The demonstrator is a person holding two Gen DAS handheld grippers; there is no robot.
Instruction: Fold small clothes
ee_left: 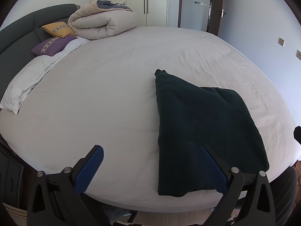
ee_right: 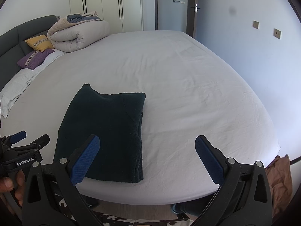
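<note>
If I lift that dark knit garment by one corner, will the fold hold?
Probably not: the dark knit garment looks soft and thick, so it would likely droop and unfold. Stacked layers at its right edge suggest some weight. Its fuzzy surface should grip the bed sheet rather than slide.

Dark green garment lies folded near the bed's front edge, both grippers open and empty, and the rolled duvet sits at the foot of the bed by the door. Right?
Not quite. The rolled duvet sits at the headboard end beside the yellow pillow, as the right wrist view shows. The rest holds: folded garment, left gripper and right gripper open, empty.
</note>
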